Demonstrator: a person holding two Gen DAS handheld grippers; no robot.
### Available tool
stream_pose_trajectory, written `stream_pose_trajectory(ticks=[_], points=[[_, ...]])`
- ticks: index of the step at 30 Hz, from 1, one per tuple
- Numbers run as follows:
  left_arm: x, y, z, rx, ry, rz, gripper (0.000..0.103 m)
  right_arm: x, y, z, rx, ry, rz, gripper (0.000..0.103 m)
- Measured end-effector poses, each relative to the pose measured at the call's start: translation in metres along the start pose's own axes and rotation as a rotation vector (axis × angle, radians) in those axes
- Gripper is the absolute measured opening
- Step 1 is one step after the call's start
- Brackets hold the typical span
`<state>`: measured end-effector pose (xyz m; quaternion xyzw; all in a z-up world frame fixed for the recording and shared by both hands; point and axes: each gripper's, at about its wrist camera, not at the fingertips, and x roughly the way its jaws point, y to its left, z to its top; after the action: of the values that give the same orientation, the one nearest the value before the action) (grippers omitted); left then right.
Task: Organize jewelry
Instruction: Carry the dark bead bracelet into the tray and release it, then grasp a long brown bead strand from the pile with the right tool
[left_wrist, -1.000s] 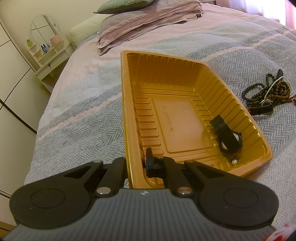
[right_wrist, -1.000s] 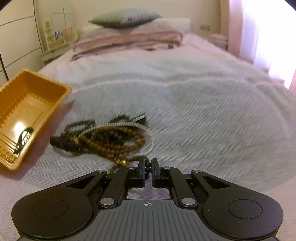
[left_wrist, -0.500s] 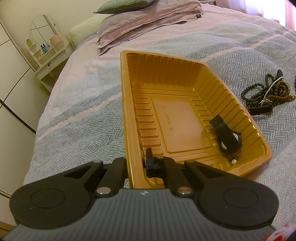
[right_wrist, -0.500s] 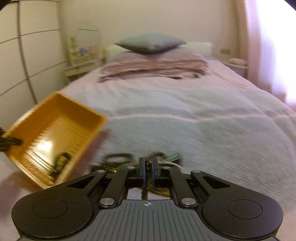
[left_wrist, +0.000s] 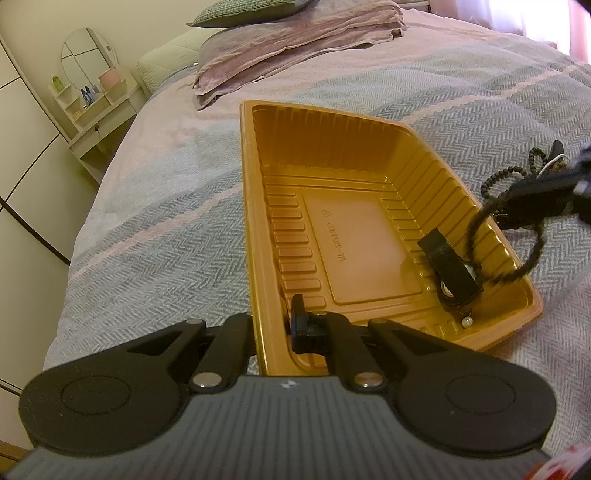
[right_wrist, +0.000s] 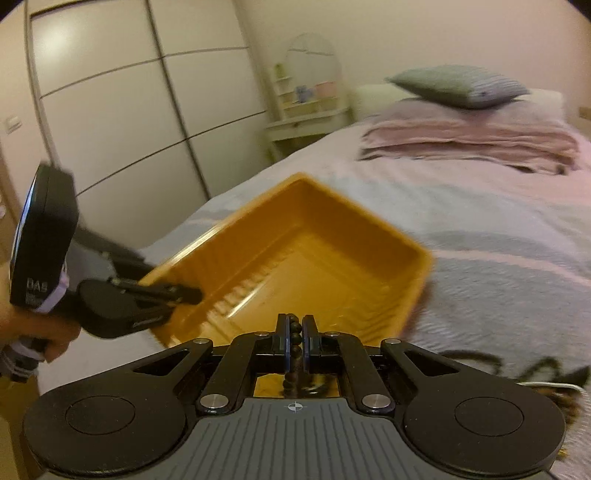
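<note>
Since a second ago: right gripper (right_wrist: 294, 341) has swung from the jewelry heap on the bed over to the orange tray (left_wrist: 373, 236), carrying a dark bead strand (right_wrist: 294, 338); left gripper (left_wrist: 271, 326) has kept its place on the tray.
Left gripper: fingers (left_wrist: 297, 325) closed on the tray's near long wall, one inside, the other outside; seen also from the right wrist view, a hand (right_wrist: 35, 332) wrapped round its handle.
Right gripper: fingers (right_wrist: 281, 334) shut on the dark bead strand; beads show stacked in the narrow slot between the pads and run down below them.
Bead strand: from the left wrist view it hangs in a blurred loop (left_wrist: 517, 254) from the right gripper (left_wrist: 513, 192), over the tray's right rim and the near right corner.
Tray: sits on the bed, long side running away from the left gripper; ribbed walls, flat embossed floor.
Tray contents: black-strapped watch (left_wrist: 452, 273) in the near right corner; small pearl earring (left_wrist: 467, 322) just beside it, nearer the end wall.
Remaining jewelry: tangle of bead strands (left_wrist: 524, 170) on the bedspread to the right of the tray, partly hidden behind the right gripper.
Bed: grey herringbone spread (left_wrist: 173, 229) with pale pink stripes; folded pink blanket (left_wrist: 295, 44) and grey pillow (right_wrist: 458, 86) at the head.
Room: white vanity with oval mirror (left_wrist: 86, 66) beside the bed; wardrobe doors (right_wrist: 122, 122) along the wall.
</note>
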<state>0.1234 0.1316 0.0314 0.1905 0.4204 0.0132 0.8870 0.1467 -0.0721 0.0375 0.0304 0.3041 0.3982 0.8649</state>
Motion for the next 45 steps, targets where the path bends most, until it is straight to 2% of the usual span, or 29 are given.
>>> stream_pose_trajectory(ticks=[6,10,16,20,22,26,29,32,37,41,45], points=[[0.000,0.001,0.000,-0.002,-0.001,-0.002,0.004,0.029,0.001,-0.010,0.030,0.053,0.050,0.007],[0.000,0.001,0.000,-0.003,0.000,-0.003,0.004,0.023,-0.014,-0.013,0.079,0.024,0.008,0.007],[0.001,0.000,0.001,-0.009,-0.001,-0.003,0.004,-0.025,-0.056,-0.033,0.137,-0.014,-0.172,0.011],[0.000,0.001,0.000,-0.011,-0.001,-0.004,0.004,-0.052,-0.091,-0.066,0.180,0.021,-0.330,0.028],[0.000,0.001,0.000,-0.012,-0.001,-0.004,0.004,-0.063,-0.107,-0.081,0.209,0.050,-0.391,0.029],[0.000,0.000,-0.001,-0.016,0.000,-0.003,0.004,-0.080,-0.131,-0.097,0.250,0.070,-0.470,0.029],[0.000,0.000,0.000,-0.018,0.002,-0.003,0.004,-0.087,-0.140,-0.099,0.256,0.066,-0.484,0.030],[0.000,0.000,0.000,-0.018,0.002,-0.002,0.004,-0.084,-0.144,-0.095,0.210,0.075,-0.486,0.030],[0.000,0.000,0.000,-0.018,0.003,-0.002,0.004,-0.062,-0.134,-0.087,0.064,0.113,-0.429,0.029],[0.000,0.001,0.000,-0.017,0.004,-0.003,0.004,-0.035,-0.117,-0.083,-0.162,0.186,-0.367,0.029],[0.000,0.000,0.001,-0.017,0.004,-0.002,0.004,-0.012,-0.103,-0.085,-0.399,0.263,-0.383,0.029]])
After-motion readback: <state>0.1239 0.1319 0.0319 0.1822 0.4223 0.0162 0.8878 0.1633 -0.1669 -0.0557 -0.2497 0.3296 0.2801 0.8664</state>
